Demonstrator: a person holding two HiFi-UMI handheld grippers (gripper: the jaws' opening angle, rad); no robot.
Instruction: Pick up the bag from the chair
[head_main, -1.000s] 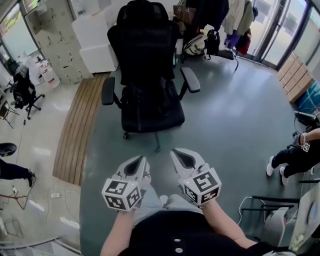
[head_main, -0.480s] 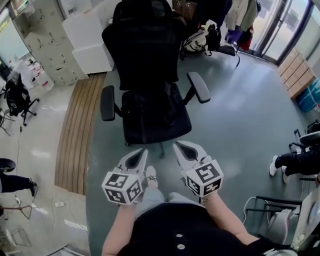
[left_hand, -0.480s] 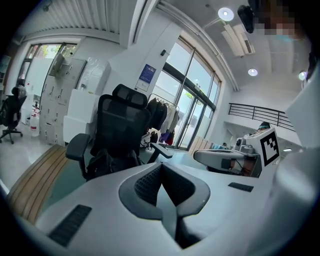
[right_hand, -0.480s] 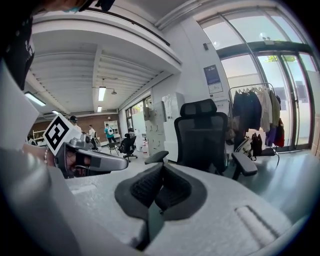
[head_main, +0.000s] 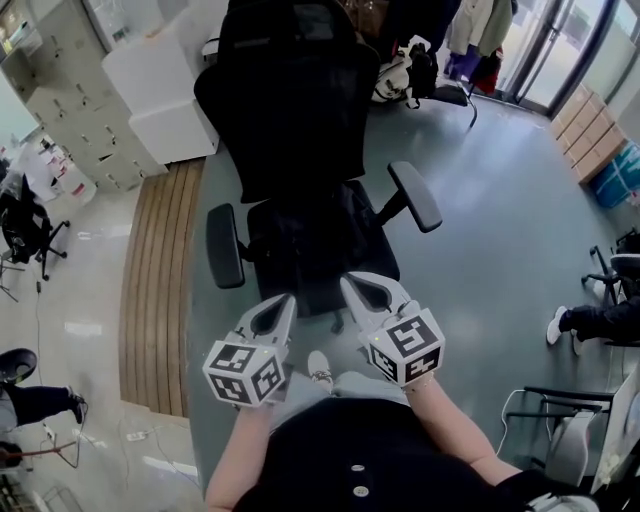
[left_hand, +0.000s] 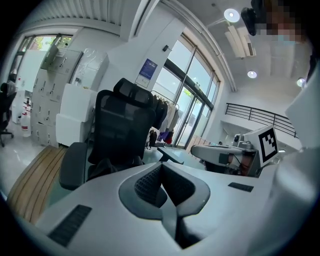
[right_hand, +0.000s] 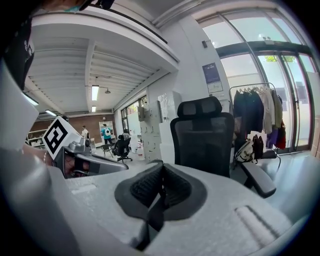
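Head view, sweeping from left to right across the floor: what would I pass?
wooden floor strip → near armrest → black chair seat → other armrest → cardboard boxes

**Black chair, grey-green floor, black-and-white markers**

We see an office chair (head_main: 300, 190) that is black all over, mesh back and armrests alike. The bag (left_hand: 103, 167) on its seat is just as dark (black on black, hard to part from the cushion). The floor (head_main: 480, 270) is a dull grey-green, edged at the left by a brown slatted wooden strip (head_main: 155, 270) and pale glossy tiles (head_main: 70, 300). The left gripper (head_main: 283, 303) and right gripper (head_main: 352, 283) are light grey with charcoal ribbed pads (right_hand: 147, 187). Their marker cubes (head_main: 245, 372) carry black squares on white. The person's top (head_main: 350, 460) is black with white buttons. We note tan cardboard boxes (head_main: 590, 140).
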